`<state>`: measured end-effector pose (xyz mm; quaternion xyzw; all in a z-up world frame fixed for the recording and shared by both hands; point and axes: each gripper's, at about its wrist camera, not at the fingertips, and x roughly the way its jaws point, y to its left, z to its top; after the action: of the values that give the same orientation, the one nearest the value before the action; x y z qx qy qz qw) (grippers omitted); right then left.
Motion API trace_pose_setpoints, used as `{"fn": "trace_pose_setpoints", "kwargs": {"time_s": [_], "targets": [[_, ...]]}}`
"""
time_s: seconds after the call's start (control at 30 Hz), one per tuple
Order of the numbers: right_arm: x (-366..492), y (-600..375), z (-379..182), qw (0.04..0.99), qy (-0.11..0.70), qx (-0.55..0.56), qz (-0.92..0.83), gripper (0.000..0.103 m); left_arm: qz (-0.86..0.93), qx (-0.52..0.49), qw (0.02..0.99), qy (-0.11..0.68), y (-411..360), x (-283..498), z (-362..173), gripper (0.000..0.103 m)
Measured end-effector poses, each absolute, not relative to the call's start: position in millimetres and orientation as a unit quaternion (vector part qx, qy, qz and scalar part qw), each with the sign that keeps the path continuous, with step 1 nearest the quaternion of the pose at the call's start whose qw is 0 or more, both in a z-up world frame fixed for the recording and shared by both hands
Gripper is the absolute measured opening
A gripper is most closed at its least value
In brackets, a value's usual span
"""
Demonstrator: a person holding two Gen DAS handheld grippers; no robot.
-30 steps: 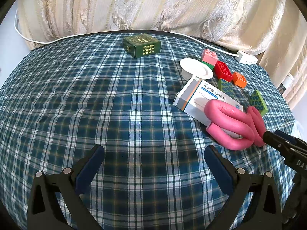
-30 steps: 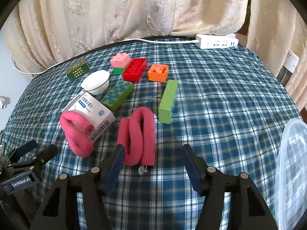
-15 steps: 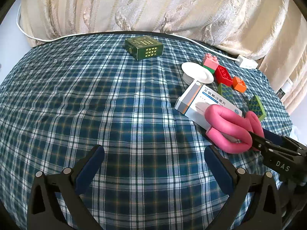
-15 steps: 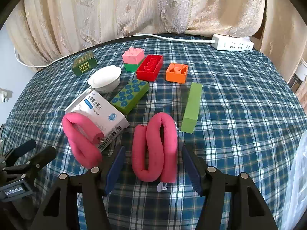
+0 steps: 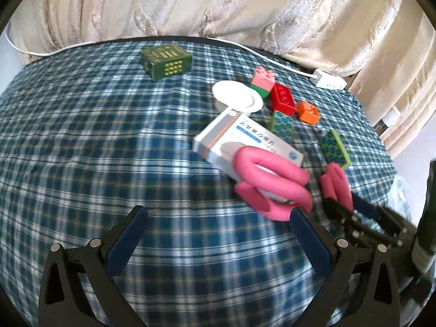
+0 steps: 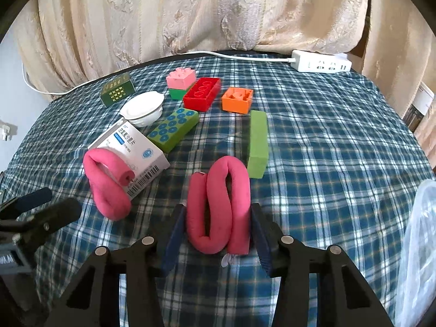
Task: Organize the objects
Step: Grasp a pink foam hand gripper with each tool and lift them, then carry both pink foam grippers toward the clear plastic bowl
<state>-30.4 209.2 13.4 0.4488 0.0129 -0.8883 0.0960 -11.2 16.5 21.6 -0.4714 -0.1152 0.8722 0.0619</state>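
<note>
The right tool (image 6: 216, 234) has just been closing; its jaws, wider a second ago, now press both sides of the folded pink foam roll (image 6: 218, 207) on the checked desk (image 6: 327, 150). The left tool (image 5: 218, 234) has drifted toward the medicine box (image 5: 245, 141), jaws wide and holding nothing.

Bright daylight, fisheye warp, slight blur
</note>
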Motion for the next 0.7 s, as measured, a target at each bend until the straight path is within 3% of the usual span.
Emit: {"fn": "trace_pose_setpoints", "kwargs": {"time_s": [0.3,0.7], "targets": [[-20.4,217.5,13.5,0.096,0.004,0.441,-0.893,0.050,0.851,-0.485,0.066,-0.188,20.7,-28.8,25.5,0.103],[-14.4,221.1,12.8,0.102,-0.008,0.433,-0.895,0.050,0.848,-0.492,0.022,-0.195,28.1,-45.3,14.3,0.103]]}}
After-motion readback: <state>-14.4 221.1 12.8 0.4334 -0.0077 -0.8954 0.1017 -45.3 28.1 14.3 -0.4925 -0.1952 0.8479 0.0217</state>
